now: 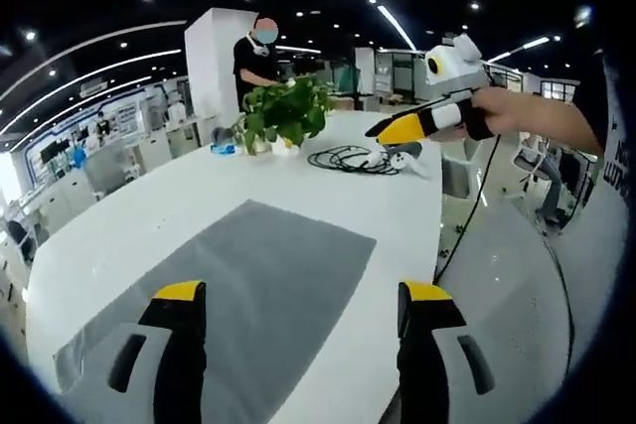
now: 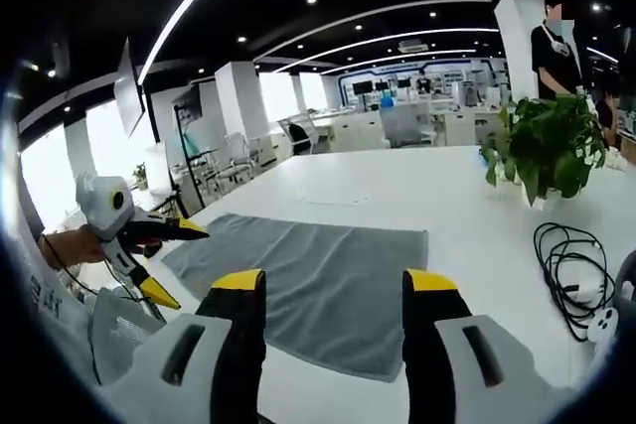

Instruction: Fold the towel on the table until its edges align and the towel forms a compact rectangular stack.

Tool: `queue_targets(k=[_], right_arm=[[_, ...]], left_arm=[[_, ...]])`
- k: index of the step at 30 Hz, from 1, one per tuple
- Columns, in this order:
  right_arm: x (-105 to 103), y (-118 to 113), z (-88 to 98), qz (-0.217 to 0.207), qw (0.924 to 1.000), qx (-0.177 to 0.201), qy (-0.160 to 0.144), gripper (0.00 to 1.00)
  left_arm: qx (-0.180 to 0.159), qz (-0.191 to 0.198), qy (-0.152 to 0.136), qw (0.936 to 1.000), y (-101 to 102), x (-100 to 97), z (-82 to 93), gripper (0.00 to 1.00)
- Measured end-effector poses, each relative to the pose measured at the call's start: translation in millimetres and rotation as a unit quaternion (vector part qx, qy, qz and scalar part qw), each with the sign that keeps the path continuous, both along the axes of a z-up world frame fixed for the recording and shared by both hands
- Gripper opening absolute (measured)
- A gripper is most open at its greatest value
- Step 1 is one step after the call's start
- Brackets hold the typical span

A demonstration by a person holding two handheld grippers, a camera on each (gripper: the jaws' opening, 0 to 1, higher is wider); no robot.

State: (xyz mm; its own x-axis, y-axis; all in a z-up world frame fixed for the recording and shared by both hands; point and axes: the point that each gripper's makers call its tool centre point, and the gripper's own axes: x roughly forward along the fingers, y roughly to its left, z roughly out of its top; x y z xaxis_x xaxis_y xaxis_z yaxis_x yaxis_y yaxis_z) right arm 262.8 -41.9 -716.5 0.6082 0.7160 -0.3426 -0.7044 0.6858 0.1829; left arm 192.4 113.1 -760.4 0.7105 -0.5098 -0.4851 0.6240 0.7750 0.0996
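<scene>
A grey towel (image 1: pixel 248 265) lies spread flat in a single layer on the white table (image 1: pixel 139 206). My left gripper (image 1: pixel 302 290) is open and empty, its yellow-tipped jaws wide apart just above the towel's near end. My right gripper (image 1: pixel 378 132) hangs in a person's hand above the table's right side. In the right gripper view the towel (image 2: pixel 328 240) stretches across the table (image 2: pixel 397 181), and my right gripper (image 2: pixel 334 280) stands open over its near edge with nothing held. The left gripper (image 2: pixel 185 265) hovers open by the towel's left end.
A potted plant (image 1: pixel 283 111) (image 2: pixel 547 151) stands at the table's far end, a coiled black cable (image 1: pixel 348 158) (image 2: pixel 568 265) beside it. A person (image 1: pixel 256 57) stands behind the plant. The table edge (image 1: pixel 437 235) drops off at the right; desks and chairs fill the room behind.
</scene>
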Motion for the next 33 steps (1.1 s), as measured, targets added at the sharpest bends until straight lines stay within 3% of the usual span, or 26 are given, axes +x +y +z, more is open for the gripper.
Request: queue_targets(k=[7,16,21,28,33], right_arm=[[7,1,-2.8,0.0,1.0,-0.001,-0.001,0.54],[6,5,-11.6,0.016,0.9998,-0.01,0.006,0.54],[8,2,-13.2,0.016,0.9998,-0.01,0.008,0.54],[15,-6,-15.0,0.012,0.9997,-0.017,0.01,0.54],[18,-8,-19.1,0.012,0.9994,-0.026,0.017,0.54]], left_arm=[[-0.002,-0.024,0.003,0.9997,-18,7.8,-4.3,0.81],[0.016,-0.044,0.01,0.9989,-27,2.0,-13.4,0.8],[0.006,-0.06,0.018,0.9981,-48,5.2,-19.0,0.79],[-0.001,-0.103,0.019,0.9945,-73,7.3,-18.6,0.78],[0.006,-0.134,0.025,0.9907,-75,4.9,-22.2,0.78]])
